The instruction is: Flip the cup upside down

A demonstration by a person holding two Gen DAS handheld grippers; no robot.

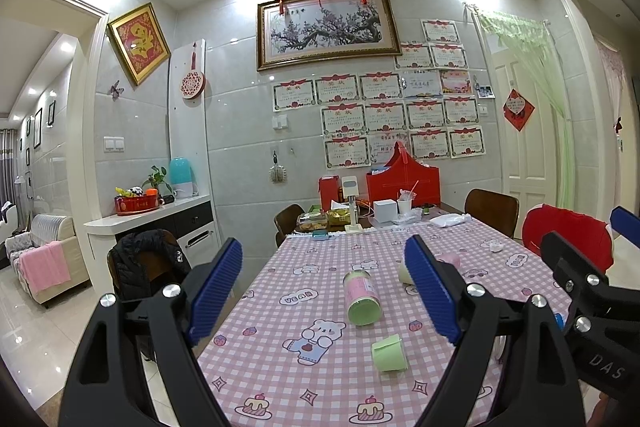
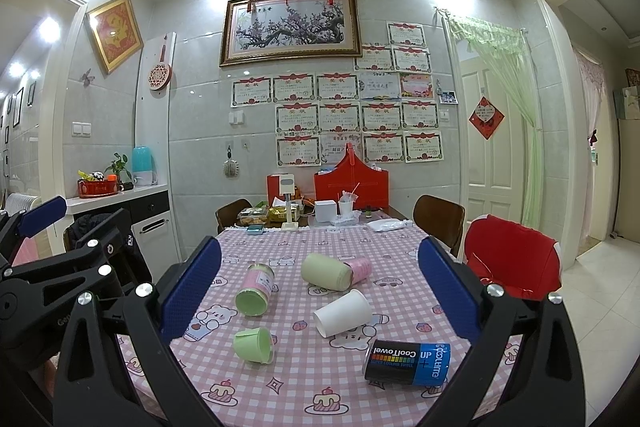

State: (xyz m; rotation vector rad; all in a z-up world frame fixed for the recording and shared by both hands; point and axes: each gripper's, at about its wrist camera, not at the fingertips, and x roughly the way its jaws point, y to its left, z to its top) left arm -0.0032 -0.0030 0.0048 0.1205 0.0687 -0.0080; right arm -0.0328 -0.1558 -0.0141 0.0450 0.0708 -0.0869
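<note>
Cups lie sideways on the surface; both jaws gape empty. Right gripper [image 2: 320, 291] should pinch white cup [image 2: 342, 312] mid-wall, then invert.

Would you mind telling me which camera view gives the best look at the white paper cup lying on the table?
The right wrist view: the white paper cup lies on its side in full sight between the open jaws, mouth toward the camera. In the left wrist view it cannot be made out; the gripper's own right finger covers that part of the table.

Matt white paper cup [image 2: 342, 312]
</note>
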